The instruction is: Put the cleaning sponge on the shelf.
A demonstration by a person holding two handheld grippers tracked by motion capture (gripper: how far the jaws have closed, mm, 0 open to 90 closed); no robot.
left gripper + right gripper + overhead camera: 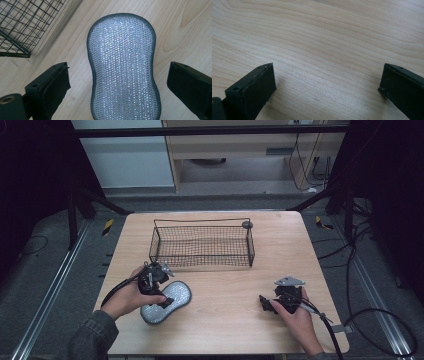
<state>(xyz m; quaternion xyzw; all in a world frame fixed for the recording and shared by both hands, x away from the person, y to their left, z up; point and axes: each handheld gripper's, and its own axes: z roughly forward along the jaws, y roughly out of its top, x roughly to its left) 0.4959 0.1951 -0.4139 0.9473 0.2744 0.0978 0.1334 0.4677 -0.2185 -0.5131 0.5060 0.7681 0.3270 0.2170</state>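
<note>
A silver mesh scouring pad (167,302) (123,67) with a dark grey rim lies flat on the wooden table (225,290), near its front left. My left gripper (156,292) (117,80) hangs just over the pad, open, one jaw on each side of its narrow waist, neither touching it. A black wire basket (202,245) (20,25) stands behind, at the table's middle back, with nothing inside. At the front right my right gripper (267,304) (327,85) is open over bare wood, pointing left.
A small dark round object (247,224) sits at the basket's far right corner. Black cables (370,320) run over the floor to the right of the table. A dark frame with slanted legs stands behind the table.
</note>
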